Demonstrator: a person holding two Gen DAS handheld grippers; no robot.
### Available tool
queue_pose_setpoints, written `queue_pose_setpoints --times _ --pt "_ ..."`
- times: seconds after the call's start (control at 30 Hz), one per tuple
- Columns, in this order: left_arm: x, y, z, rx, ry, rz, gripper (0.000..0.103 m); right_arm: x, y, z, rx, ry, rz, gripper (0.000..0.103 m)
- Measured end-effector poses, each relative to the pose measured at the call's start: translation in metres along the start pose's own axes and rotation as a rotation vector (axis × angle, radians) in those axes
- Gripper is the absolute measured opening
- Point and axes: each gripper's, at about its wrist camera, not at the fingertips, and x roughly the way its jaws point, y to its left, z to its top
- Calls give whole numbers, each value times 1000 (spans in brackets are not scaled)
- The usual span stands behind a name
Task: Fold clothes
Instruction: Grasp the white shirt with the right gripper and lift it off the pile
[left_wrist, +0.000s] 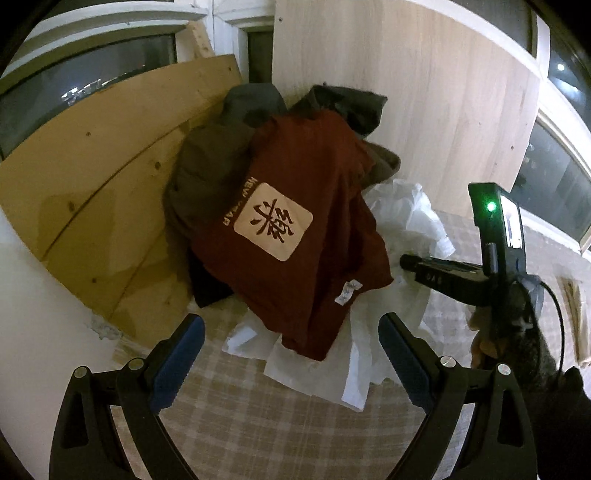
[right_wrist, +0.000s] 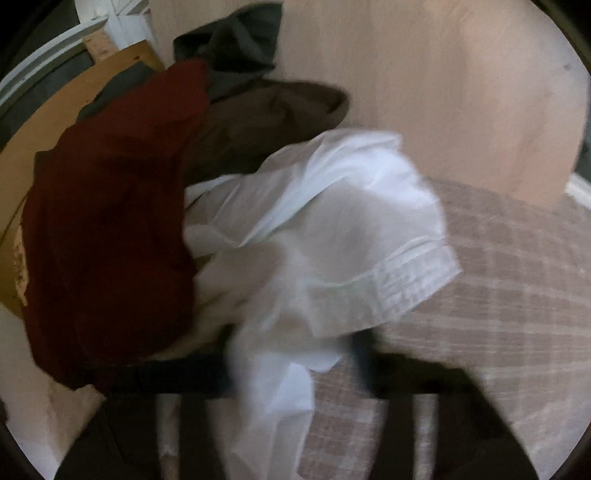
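Here the right gripper (right_wrist: 288, 369) sits at the lower middle of its own blurred view, jaws drawn close with a fold of the white garment (right_wrist: 332, 229) bunched between them; it looks pinched, probably so this piece can be drawn clear of the pile and laid out first. The left gripper (left_wrist: 291, 332), low in its own view, stands wide open and empty, its blue pads (left_wrist: 181, 354) poised either side of the near hem of the dark red shirt (left_wrist: 295, 229), ready, I judge, to help spread cloth. That shirt, printed patch upward, lies draped over the white one and some dark clothes (left_wrist: 207, 155) heaped toward the upper centre. All rest on the checked cloth surface (left_wrist: 258, 424), against leaning wooden boards (left_wrist: 92, 177).
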Motion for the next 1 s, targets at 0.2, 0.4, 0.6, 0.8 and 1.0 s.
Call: queue_pose_setpoints --times 0.2,0.4,0.6,0.8,1.0 --pt "5 -2 -1 9 13 0 95 -38 12 6 -64 -113 -3 7" --pt "-6 -3 1 14 -14 -7 95 -124 15 22 -114 -265 -33 6" --pt "-33 -8 1 39 -71 -25 96 -227 0 12 -106 -392 -79 2" --pt "-52 -27 -7 106 -87 -76 96 -325 -35 -23 -66 -442 -160 2" --pt "-70 -55 -20 203 -91 -132 96 -381 -105 -94 109 -439 -401 2"
